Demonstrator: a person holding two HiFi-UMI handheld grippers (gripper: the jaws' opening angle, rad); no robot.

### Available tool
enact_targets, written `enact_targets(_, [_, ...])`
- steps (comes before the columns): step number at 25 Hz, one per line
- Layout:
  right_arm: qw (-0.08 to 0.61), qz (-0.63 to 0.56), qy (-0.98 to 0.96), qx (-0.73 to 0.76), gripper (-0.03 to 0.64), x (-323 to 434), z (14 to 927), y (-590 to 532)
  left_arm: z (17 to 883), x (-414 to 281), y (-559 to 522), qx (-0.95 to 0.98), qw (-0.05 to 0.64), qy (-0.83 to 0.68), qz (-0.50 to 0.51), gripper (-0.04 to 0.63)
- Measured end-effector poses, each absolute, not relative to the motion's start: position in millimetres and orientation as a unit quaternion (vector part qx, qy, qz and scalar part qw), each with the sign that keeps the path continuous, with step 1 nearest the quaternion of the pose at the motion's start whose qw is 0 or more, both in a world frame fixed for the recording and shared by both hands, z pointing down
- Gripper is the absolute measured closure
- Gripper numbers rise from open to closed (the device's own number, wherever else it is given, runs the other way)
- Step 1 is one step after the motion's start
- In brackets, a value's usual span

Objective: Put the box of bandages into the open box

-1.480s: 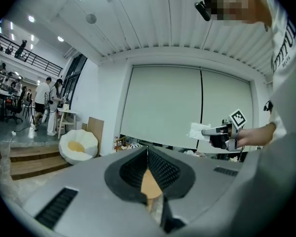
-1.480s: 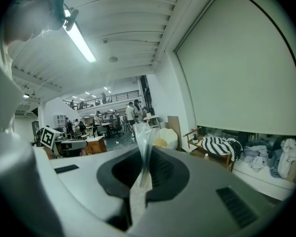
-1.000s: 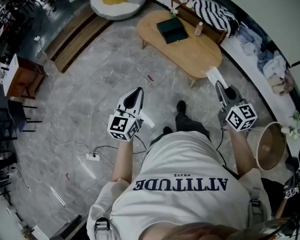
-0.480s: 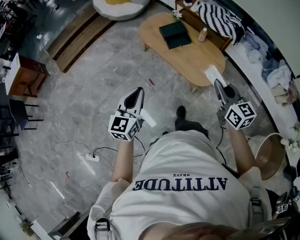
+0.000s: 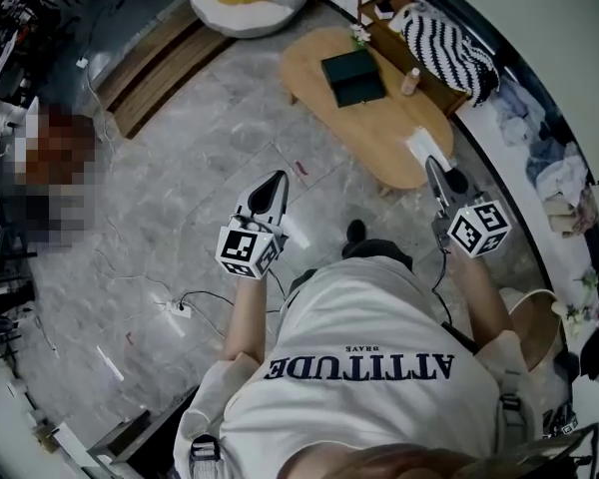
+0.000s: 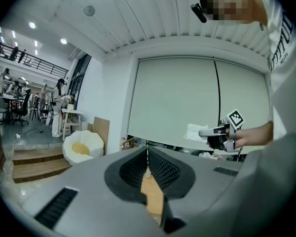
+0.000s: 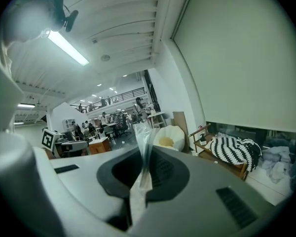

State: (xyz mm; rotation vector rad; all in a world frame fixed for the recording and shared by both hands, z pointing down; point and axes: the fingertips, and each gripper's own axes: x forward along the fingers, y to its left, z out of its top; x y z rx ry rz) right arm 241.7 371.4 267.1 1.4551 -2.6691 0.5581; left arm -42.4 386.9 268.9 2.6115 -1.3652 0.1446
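The bandages (image 7: 138, 191) are clamped by one edge in the right gripper (image 5: 434, 171), in the air by the near end of the surface (image 5: 389, 118). The open box (image 5: 352, 76) lies toward its far end. The left gripper (image 5: 276, 180) is closed on nothing. The pack is judged light, thin and slippery, so a firm edge hold is needed.

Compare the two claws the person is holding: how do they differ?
The right gripper is shut on a flat white packet; the left gripper is shut on nothing. From the head view, the right gripper's tip overlaps the wooden table, the left gripper's only floor. Both point forward.
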Motion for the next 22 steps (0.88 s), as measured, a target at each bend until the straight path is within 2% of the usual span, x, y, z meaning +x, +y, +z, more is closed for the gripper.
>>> enact_targets(11, [0.026,0.201,-0.867,0.455,0.584,273.6,283.6,306.6,278.6,-2.5,334.9,0.878,0.108,-0.462,0.058,0.572])
enact_targets(22, [0.03,0.212,-0.863,0.458,0.584,276.9,293.2,272.1,288.9,4.1,292.1,0.88,0.128,-0.453,0.058,0.572])
